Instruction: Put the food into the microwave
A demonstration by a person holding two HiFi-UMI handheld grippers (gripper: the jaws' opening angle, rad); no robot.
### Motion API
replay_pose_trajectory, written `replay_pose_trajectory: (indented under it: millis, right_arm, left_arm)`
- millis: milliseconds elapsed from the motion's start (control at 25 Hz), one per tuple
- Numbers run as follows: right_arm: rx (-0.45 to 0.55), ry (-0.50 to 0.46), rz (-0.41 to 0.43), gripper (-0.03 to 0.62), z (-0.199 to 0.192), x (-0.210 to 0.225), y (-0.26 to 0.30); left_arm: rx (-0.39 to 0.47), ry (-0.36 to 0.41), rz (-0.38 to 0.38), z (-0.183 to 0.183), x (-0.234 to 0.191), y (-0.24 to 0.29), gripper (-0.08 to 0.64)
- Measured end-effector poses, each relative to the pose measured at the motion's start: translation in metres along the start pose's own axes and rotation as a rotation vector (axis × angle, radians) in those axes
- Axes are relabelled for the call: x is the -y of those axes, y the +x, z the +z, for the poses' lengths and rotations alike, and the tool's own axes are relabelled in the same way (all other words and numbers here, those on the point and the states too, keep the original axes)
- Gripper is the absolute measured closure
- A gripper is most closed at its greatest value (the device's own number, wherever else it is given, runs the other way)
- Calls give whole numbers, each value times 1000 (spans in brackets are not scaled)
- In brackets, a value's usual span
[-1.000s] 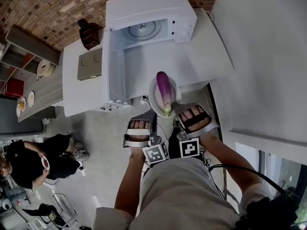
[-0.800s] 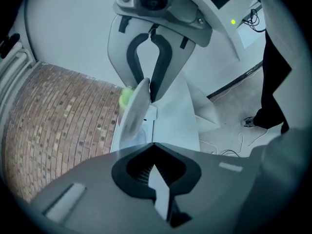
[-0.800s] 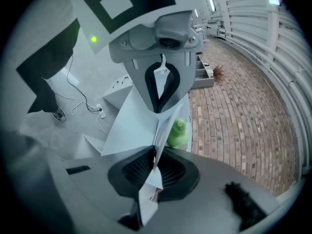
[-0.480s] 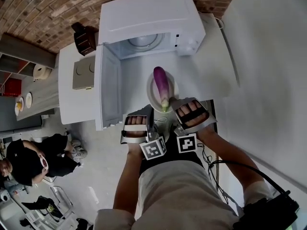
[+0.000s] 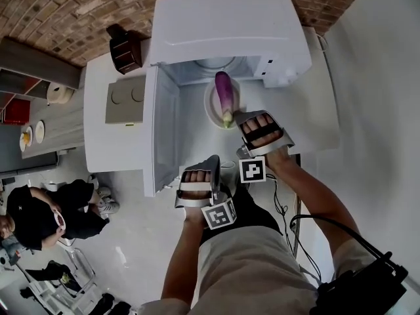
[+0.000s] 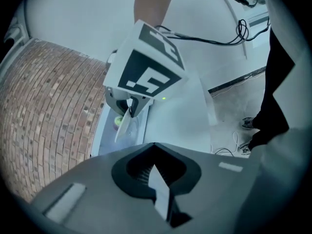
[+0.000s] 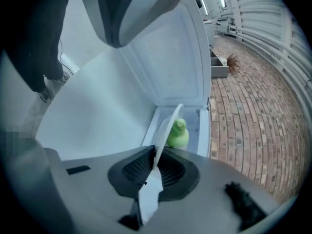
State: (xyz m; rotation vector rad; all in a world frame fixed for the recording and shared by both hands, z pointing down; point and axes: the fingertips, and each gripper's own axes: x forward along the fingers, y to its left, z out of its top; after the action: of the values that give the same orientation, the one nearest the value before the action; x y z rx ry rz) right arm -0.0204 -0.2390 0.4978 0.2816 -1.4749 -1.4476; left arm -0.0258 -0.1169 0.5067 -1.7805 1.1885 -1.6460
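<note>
A purple eggplant (image 5: 224,90) with a green stem lies on a white plate (image 5: 211,104) at the mouth of the open white microwave (image 5: 223,25). My right gripper (image 5: 231,125) is shut on the plate's near rim. In the right gripper view the plate (image 7: 168,126) runs edge-on out of the right gripper (image 7: 148,189), with the stem (image 7: 178,133) behind it. My left gripper (image 5: 212,169) hangs lower and nearer to me, apart from the plate, shut on nothing (image 6: 158,189). The left gripper view shows the right gripper's marker cube (image 6: 146,67) and the plate (image 6: 123,126).
The microwave door (image 5: 164,136) swings out to the left of the opening. A dark brown object (image 5: 125,48) and a grey box (image 5: 128,97) sit on the counter left of the microwave. A person (image 5: 39,215) crouches on the floor at lower left. Cables (image 5: 282,202) trail on the floor.
The right gripper has carried the plate and eggplant forward to the microwave's opening. The left gripper, earlier beside the plate's rim, now trails behind it.
</note>
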Motion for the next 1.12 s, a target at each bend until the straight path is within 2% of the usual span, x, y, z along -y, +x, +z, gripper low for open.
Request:
replay_pose_trajectory:
  millis: [640, 960, 1120]
  right_arm:
    - [-47, 9, 17, 566, -6, 13, 120]
    - [-59, 23, 25, 566, -8, 14, 152]
    - [-69, 24, 15, 566, -13, 19, 167]
  left_arm:
    - [-5, -58, -71, -10, 21, 10, 555]
    - [-4, -82, -64, -7, 10, 42, 555]
    - [-32, -108, -60, -15, 6, 67, 555]
